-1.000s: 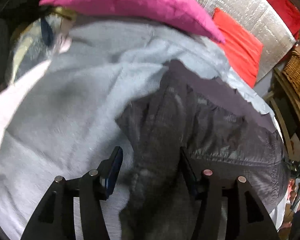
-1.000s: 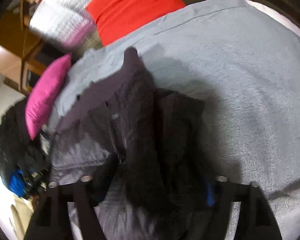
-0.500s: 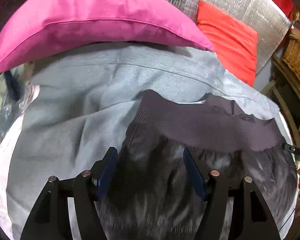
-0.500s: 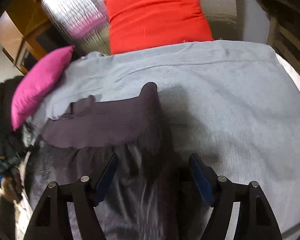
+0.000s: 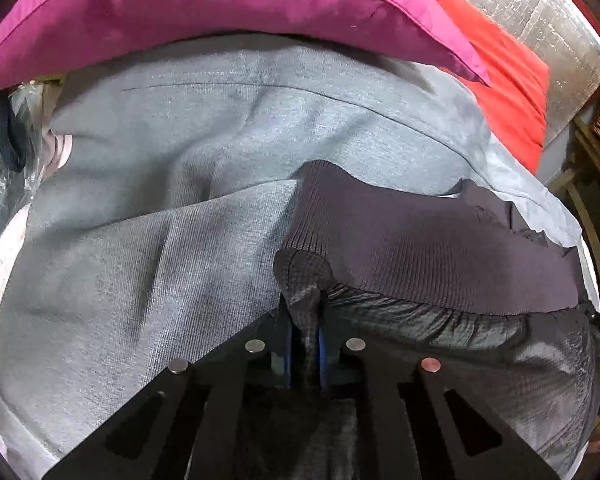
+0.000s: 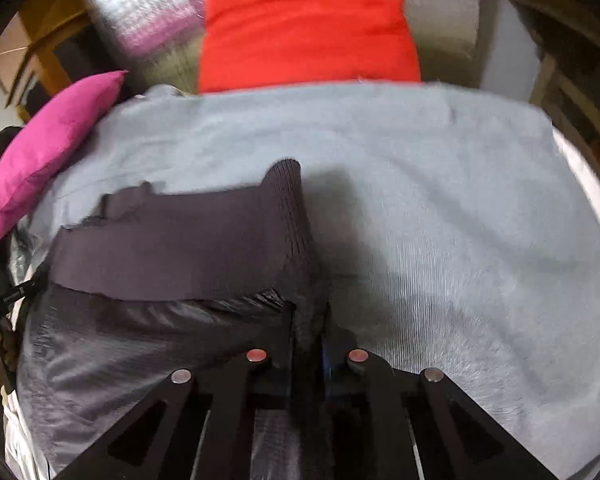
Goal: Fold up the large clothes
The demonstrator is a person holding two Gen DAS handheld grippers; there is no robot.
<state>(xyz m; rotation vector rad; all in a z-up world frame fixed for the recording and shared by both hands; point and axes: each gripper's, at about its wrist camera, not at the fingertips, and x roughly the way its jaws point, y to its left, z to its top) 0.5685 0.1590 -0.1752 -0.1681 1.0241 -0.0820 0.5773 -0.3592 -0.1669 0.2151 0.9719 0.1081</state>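
Dark jacket (image 5: 440, 248) spread on grey blanket (image 5: 160, 240) below pink pillow (image 5: 220, 4); left gripper (image 5: 305, 332) and right gripper (image 6: 310, 332) just pinched tight on jacket's ribbed-hem corners.

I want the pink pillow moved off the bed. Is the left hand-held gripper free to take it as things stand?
Probably not yet. The left hand-held gripper has just closed on a corner of the dark jacket. The pink pillow lies unobstructed beyond the grey blanket, so it must let go first.

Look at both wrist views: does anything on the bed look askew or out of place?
Nothing stands out. The dark jacket lies on the grey blanket, its ribbed hem pinched at either corner by the left gripper and right gripper.
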